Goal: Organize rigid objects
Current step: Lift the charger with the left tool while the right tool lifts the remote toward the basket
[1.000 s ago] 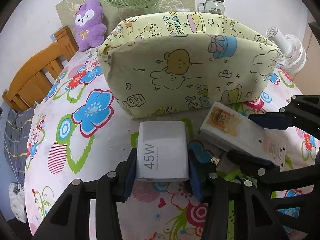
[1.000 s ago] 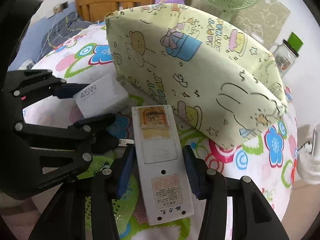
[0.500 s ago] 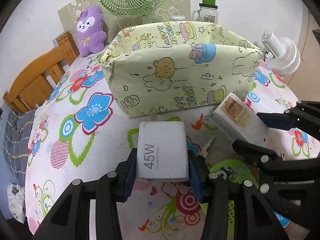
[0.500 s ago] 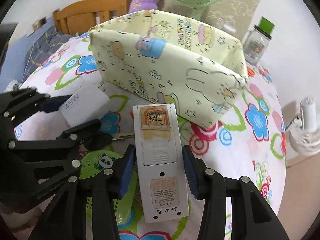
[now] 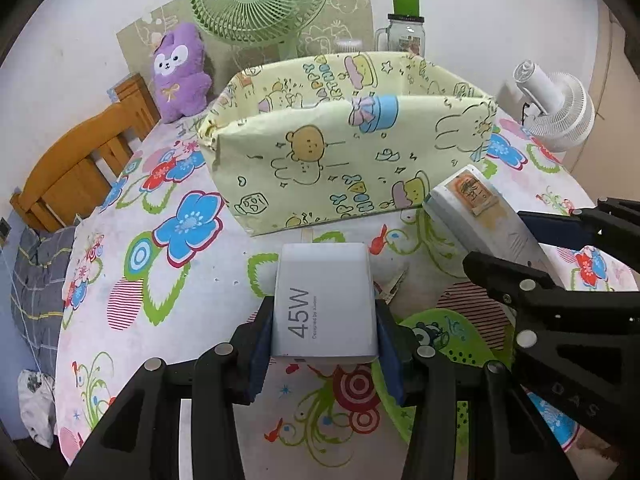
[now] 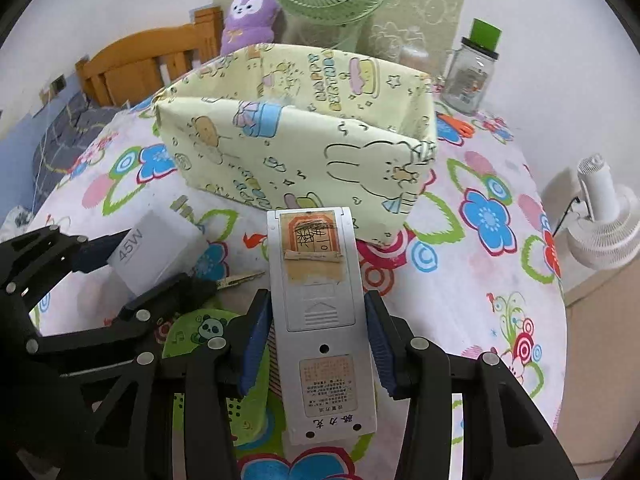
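Note:
My left gripper [image 5: 324,334] is shut on a white 45W charger block [image 5: 325,304], held above the flowered tablecloth [image 5: 160,280]. The same charger [image 6: 154,252] shows at the left of the right wrist view. My right gripper [image 6: 314,344] is shut on a long grey remote control [image 6: 318,312], its back side up with a taped orange label. That remote [image 5: 480,216] appears at the right of the left wrist view. Just beyond both stands a pale yellow fabric storage bin [image 5: 348,152] with cartoon prints, open at the top; its inside is hidden.
A key [image 6: 240,279] and a green panda item [image 6: 204,328] lie on the cloth under the grippers. Behind the bin stand a green fan [image 5: 256,0], a purple plush [image 5: 180,72] and a glass jar [image 5: 404,28]. A white fan [image 5: 556,112] stands right; a wooden chair [image 5: 76,168] left.
Both grippers have lifted and drawn back a little with their objects; the bin now looks smaller and its open top shows. The right gripper has rolled, so the remote stands straighter.

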`<act>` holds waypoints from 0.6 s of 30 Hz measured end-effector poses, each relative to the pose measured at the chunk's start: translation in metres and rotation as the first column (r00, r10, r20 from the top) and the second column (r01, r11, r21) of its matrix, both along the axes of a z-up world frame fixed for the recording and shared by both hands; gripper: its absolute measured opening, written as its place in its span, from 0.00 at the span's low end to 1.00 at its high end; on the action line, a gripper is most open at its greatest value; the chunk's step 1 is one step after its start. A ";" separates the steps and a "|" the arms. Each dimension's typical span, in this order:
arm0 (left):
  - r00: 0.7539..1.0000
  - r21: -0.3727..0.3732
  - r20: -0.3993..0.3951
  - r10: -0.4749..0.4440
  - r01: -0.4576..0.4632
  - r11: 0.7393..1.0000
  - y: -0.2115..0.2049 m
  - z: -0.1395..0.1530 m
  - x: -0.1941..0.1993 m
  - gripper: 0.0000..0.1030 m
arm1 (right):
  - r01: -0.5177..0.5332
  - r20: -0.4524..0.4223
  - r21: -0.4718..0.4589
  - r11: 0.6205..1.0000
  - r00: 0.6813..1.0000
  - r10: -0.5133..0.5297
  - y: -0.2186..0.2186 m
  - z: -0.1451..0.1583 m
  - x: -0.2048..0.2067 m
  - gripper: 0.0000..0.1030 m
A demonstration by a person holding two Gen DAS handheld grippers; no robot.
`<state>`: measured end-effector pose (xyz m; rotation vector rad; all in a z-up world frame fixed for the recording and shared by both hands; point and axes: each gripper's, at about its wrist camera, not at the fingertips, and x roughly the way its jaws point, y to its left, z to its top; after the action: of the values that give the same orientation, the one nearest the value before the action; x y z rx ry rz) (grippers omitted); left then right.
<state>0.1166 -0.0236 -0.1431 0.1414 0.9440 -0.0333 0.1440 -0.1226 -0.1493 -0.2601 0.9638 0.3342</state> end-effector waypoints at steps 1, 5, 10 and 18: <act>1.000 -0.003 0.003 0.000 0.000 1.000 0.000 0.002 -0.001 0.46 | 0.008 0.003 0.005 1.000 1.000 -0.008 -0.001 0.001 -0.001 0.48; 1.000 -0.003 0.013 0.001 -0.001 1.000 0.000 0.007 -0.004 0.46 | 0.025 0.017 0.023 0.999 1.000 -0.025 -0.003 0.007 -0.005 0.48; 0.999 -0.009 0.027 -0.022 0.022 1.000 -0.004 0.018 -0.008 0.46 | 0.026 0.034 0.051 0.998 0.999 -0.028 -0.003 0.021 -0.012 0.48; 0.996 -0.004 0.078 -0.039 0.039 0.999 -0.010 0.043 -0.014 0.46 | 0.025 0.086 0.080 0.996 0.996 -0.032 -0.002 0.048 -0.022 0.48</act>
<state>0.1029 -0.0338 -0.1006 0.1553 0.8637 -0.0656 0.1218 -0.1248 -0.1015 -0.1873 0.8654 0.3309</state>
